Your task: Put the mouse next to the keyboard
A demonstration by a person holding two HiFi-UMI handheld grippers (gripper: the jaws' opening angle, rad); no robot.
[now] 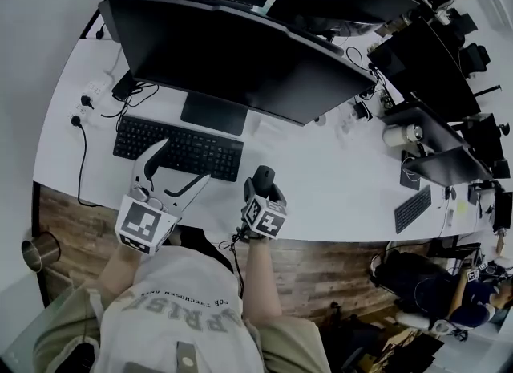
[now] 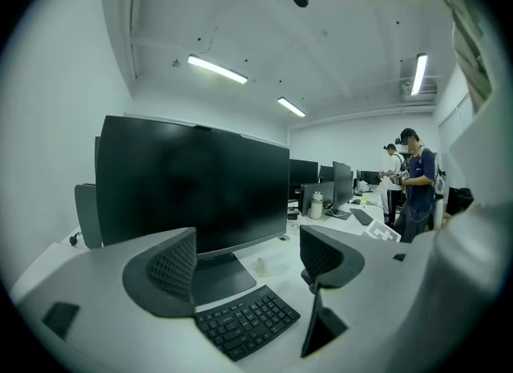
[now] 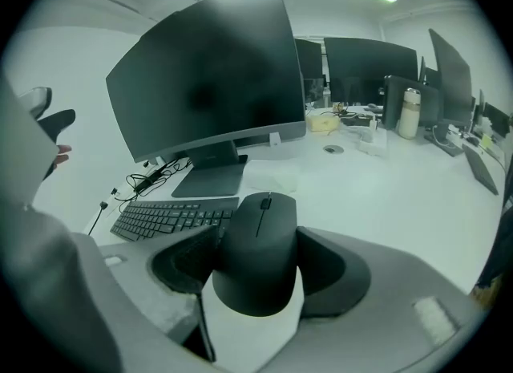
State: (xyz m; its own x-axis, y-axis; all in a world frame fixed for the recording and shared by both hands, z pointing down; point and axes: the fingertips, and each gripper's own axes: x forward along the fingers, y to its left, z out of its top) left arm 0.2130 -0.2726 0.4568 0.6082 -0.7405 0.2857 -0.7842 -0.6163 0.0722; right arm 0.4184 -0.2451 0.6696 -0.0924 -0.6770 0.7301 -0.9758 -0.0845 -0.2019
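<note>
- The right gripper [image 1: 263, 182] holds the mouse [image 3: 258, 243]. Its jaws stand fairly wide and press on the mouse's two sides, with the scroll wheel pointing away from the person.
- The mouse is near the front edge of the white table [image 1: 337, 179], just past the right end of the keyboard [image 1: 180, 148] and apart from it. No view shows whether its underside touches the table.
- The left gripper [image 1: 186, 160] is empty, with its jaws spread wide and nothing between the pads. It hangs over the near right part of the keyboard and points toward the monitor [image 1: 232, 58].
- The black keyboard lies parallel to the front edge, straight before the monitor's flat foot [image 1: 212, 113].
- The large dark monitor stands toward the back edge, with its screen off.
- Black cables [image 1: 104, 105] trail over the back left corner of the table, beside the monitor.
- More monitors and a second keyboard [image 1: 413, 209] sit along the table's right side.
- In the left gripper view, two people [image 2: 413, 179] stand far off to the right.
</note>
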